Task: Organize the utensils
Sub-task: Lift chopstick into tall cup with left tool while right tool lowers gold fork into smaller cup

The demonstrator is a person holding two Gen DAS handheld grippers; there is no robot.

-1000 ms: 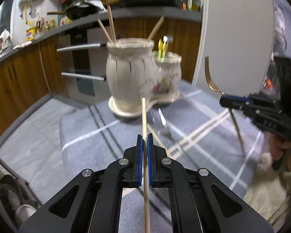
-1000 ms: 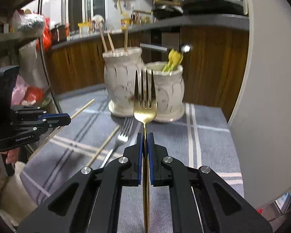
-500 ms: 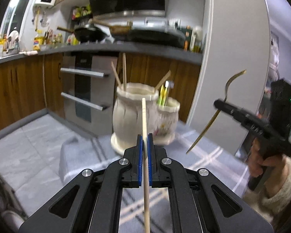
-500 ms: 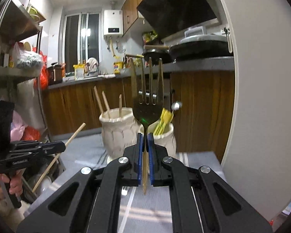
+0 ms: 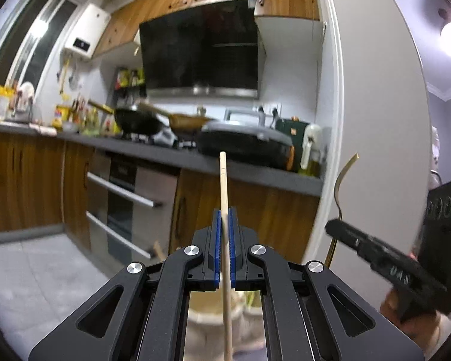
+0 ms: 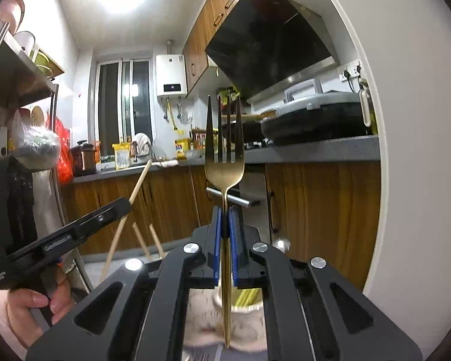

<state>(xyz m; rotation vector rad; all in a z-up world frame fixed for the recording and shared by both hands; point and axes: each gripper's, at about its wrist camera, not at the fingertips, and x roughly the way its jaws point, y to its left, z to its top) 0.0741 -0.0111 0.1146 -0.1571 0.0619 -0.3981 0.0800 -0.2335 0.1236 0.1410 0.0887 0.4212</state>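
Pale wooden chopstick (image 5: 224,192) stands upright, clamped in the left gripper (image 5: 224,240) above the cream ceramic vase (image 5: 207,325). Gold metal fork (image 6: 224,162), 4 tines up, is clamped in the right gripper (image 6: 224,234), raised over the same vase.

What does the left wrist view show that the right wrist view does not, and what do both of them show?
Only the left wrist view shows the chopstick from along its length, clamped in the left gripper, and the fork from the side, so its curve is visible.

Only the right wrist view shows the fork's four tines face on, the window, the metal shelf and the hand holding the left gripper.

Both show the chopstick, the fork, the right gripper, the range hood, the countertop and the pale holders partly hidden below the jaws.
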